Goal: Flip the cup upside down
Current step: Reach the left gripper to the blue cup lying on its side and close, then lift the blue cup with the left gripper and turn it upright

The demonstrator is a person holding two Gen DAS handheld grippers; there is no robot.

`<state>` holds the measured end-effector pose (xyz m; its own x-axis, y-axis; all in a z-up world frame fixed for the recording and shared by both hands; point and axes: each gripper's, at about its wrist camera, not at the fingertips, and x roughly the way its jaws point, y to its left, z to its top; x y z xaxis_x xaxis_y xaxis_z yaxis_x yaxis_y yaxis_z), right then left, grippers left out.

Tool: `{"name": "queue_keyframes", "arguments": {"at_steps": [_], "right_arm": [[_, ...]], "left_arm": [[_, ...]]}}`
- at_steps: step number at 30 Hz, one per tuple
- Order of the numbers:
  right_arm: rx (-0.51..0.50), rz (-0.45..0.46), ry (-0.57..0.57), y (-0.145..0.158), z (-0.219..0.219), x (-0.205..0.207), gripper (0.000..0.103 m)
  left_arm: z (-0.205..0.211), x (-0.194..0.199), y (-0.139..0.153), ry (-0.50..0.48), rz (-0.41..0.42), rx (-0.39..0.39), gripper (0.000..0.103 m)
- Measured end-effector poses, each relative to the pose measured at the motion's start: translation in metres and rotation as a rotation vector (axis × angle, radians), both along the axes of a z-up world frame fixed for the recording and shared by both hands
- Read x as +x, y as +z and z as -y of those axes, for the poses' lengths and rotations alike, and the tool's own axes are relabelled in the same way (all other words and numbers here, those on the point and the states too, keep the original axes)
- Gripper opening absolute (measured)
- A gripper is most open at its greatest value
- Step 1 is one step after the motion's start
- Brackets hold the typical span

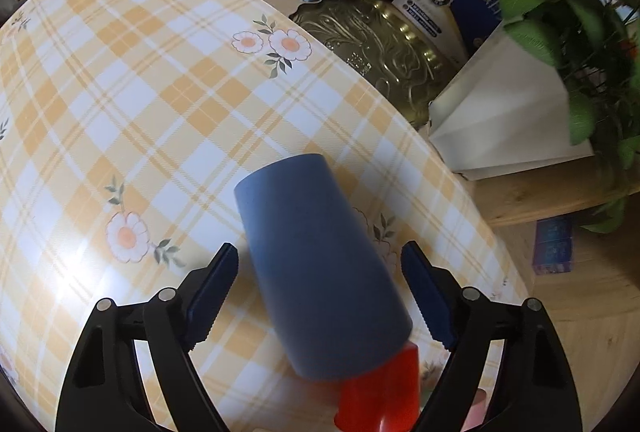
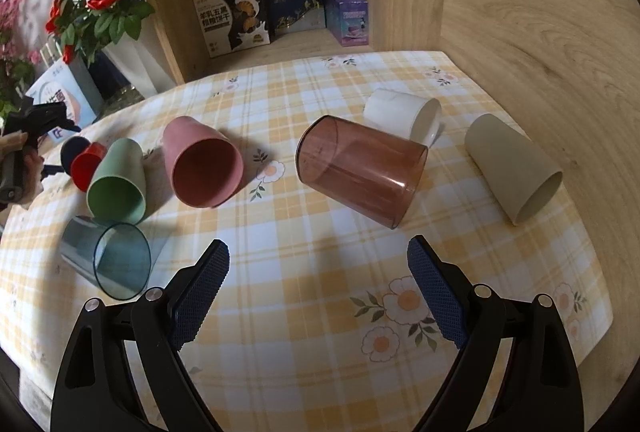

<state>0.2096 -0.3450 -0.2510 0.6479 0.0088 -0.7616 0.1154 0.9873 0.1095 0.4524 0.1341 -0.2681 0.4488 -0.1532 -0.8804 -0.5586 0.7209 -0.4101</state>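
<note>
I count eight cups lying on their sides on the checked tablecloth (image 2: 304,252). My left gripper (image 1: 320,264) is spread wide around the blue cup (image 1: 316,264), neither pad touching it, with the red cup (image 1: 384,388) right behind. My right gripper (image 2: 318,260) hangs open and empty, just short of the brown see-through cup (image 2: 360,172).

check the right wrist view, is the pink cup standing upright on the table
No, the pink cup lies on its side on the checked tablecloth, its open mouth facing the camera.

cups: 8 (image 2: 362,170) | shelf boxes: 4 (image 2: 346,18) | rose bouquets: 1 (image 2: 96,4)
</note>
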Motion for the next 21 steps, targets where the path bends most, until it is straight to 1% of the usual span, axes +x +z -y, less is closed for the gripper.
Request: {"name": "queue_keyframes", "arguments": {"at_steps": [5, 8, 10, 11, 13, 17, 20, 21], "right_arm": [[0.001, -0.01, 0.006, -0.005, 0.0, 0.004, 0.088], [0.004, -0.019, 0.002, -0.007, 0.002, 0.004, 0.088], [0.009, -0.021, -0.003, -0.008, 0.003, 0.005, 0.088], [0.011, -0.021, -0.004, -0.008, 0.003, 0.005, 0.088], [0.015, -0.017, -0.002, -0.007, 0.003, 0.005, 0.088], [0.02, -0.011, 0.008, -0.006, -0.001, 0.005, 0.088], [0.027, -0.019, 0.014, -0.007, -0.003, 0.006, 0.088], [0.029, -0.022, 0.014, -0.007, -0.005, 0.006, 0.088]], "left_arm": [[-0.002, 0.011, -0.014, -0.001, -0.02, 0.003, 0.075], [-0.001, 0.01, -0.016, -0.025, -0.019, 0.006, 0.075], [0.002, 0.007, -0.014, -0.064, -0.02, 0.01, 0.069], [0.004, 0.004, -0.011, -0.102, -0.008, 0.015, 0.065], [0.01, -0.005, -0.007, -0.162, -0.02, 0.062, 0.065], [0.015, -0.027, -0.006, -0.279, -0.012, 0.092, 0.065], [0.021, -0.037, -0.004, -0.361, -0.027, 0.141, 0.065], [0.024, -0.039, -0.005, -0.389, -0.036, 0.17, 0.065]]}}
